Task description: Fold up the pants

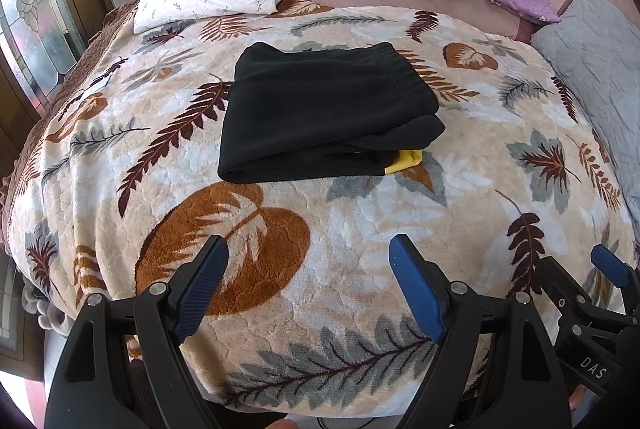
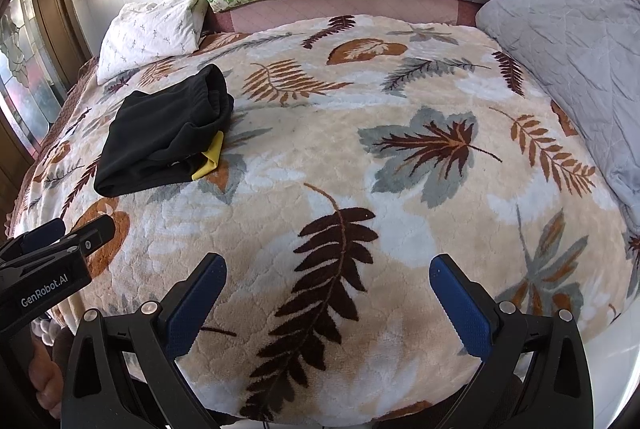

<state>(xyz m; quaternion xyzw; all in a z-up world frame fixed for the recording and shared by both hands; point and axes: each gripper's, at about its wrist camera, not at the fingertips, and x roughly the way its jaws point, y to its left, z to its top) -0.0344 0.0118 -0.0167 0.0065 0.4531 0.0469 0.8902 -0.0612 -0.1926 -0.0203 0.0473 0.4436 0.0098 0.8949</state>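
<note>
left wrist view: folded pants (image 1: 316,109) hide yellow piece (image 1: 406,161).

Matt black fleece-like cloth on the pants (image 1: 320,109), with a smooth yellow patch (image 1: 406,161). Plush, nubbly pile on the leaf-print blanket (image 1: 360,229). Ribbed blue pads (image 1: 200,289) set in black plastic with small metal pins.
</note>
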